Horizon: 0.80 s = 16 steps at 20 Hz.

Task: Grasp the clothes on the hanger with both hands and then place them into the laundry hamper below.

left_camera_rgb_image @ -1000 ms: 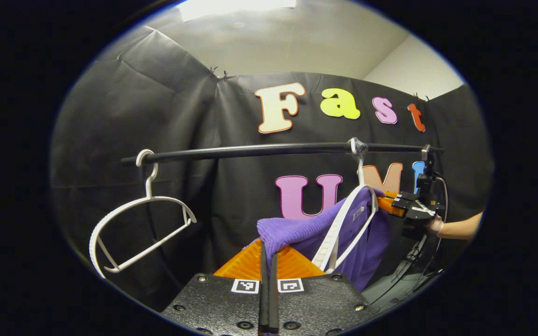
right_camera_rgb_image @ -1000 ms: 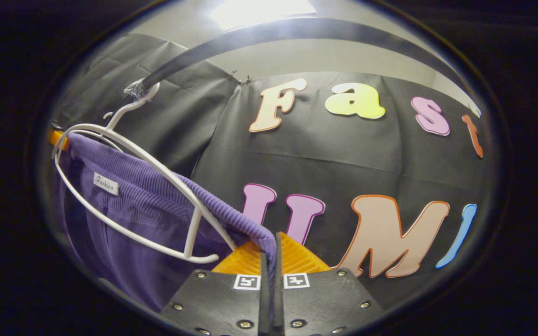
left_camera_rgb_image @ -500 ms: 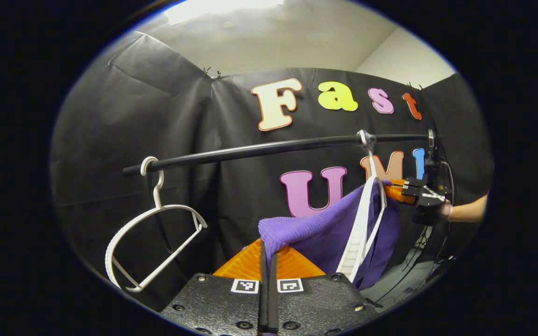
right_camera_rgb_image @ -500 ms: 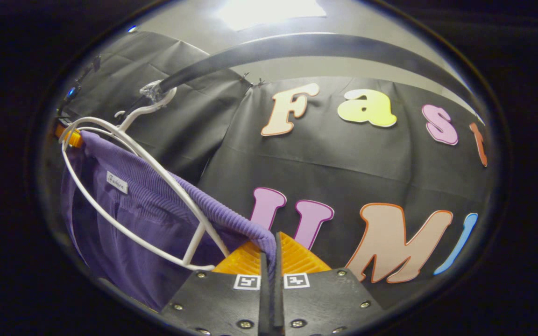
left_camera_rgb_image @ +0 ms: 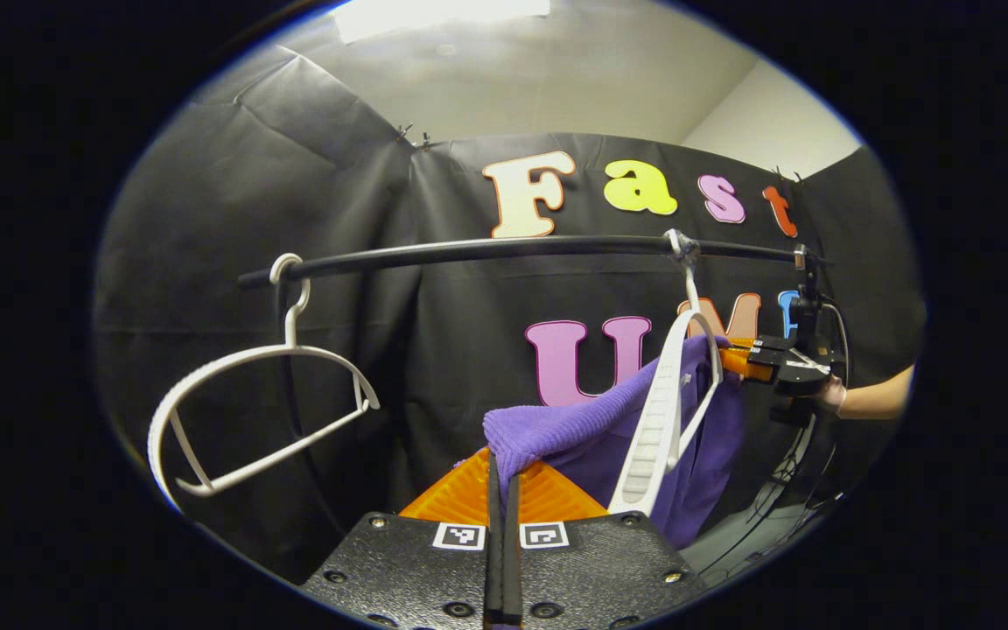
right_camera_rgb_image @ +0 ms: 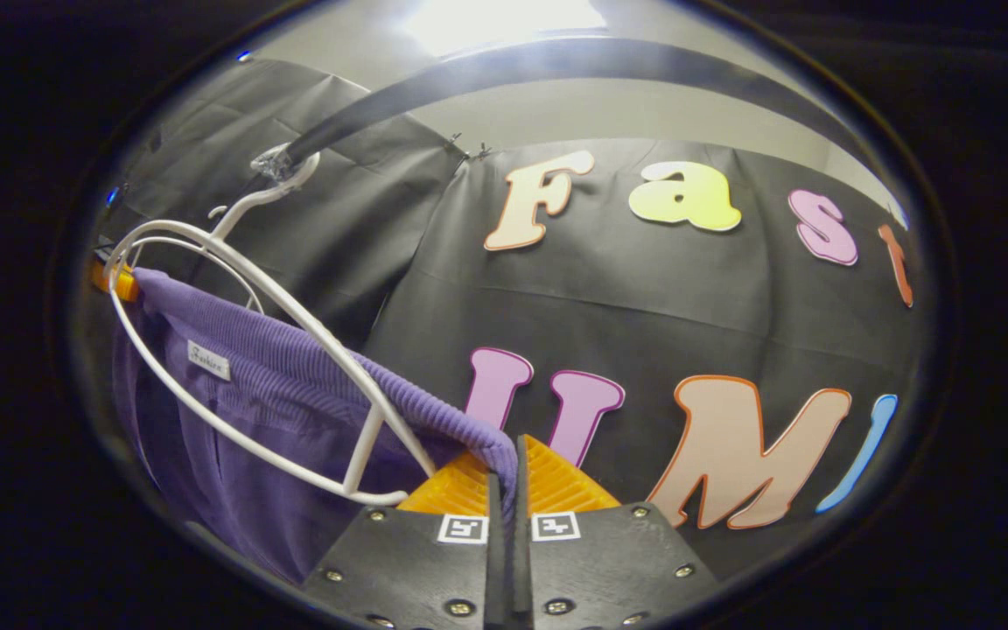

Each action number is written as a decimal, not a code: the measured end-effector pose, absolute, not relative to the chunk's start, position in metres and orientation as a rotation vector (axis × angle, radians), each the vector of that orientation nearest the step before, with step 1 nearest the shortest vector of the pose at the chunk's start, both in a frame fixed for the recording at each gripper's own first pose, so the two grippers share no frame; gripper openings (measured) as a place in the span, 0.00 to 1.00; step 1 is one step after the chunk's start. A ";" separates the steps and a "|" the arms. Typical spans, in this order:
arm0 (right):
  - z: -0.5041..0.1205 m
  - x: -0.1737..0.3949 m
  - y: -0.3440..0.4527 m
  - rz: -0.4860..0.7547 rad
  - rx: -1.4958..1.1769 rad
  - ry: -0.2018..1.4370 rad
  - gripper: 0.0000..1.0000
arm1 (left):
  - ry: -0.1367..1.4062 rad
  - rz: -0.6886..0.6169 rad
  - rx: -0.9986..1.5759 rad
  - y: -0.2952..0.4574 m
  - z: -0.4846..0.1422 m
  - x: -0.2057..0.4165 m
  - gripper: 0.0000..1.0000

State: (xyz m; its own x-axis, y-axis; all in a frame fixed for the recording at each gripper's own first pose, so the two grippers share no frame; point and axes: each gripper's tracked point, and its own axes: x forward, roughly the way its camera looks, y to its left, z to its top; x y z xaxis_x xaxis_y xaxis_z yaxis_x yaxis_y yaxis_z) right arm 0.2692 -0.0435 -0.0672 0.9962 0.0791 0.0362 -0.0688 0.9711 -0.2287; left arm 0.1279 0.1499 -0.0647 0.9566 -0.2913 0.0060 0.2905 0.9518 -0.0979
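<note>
Grasp done: left gripper and right gripper fingers each clamped on the purple ribbed knit garment, lower centre, still draped on the white plastic hanger; removal and hamper drop remain.

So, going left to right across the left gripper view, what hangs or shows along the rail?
Empty white hanger → purple garment → white hanger carrying it → right gripper → hand.
</note>
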 end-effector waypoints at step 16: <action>-0.113 0.264 -0.052 0.078 -0.197 0.034 0.00 | 0.035 -0.265 -0.155 0.123 -0.096 0.116 0.00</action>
State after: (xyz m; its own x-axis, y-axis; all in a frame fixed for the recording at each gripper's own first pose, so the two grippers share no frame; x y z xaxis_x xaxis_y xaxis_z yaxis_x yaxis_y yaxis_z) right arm 0.2637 -0.0516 -0.1126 0.9964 0.0740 -0.0411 -0.0806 0.9777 -0.1942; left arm 0.1157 0.1228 -0.0959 0.9645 -0.2637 -0.0144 0.2583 0.9533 -0.1567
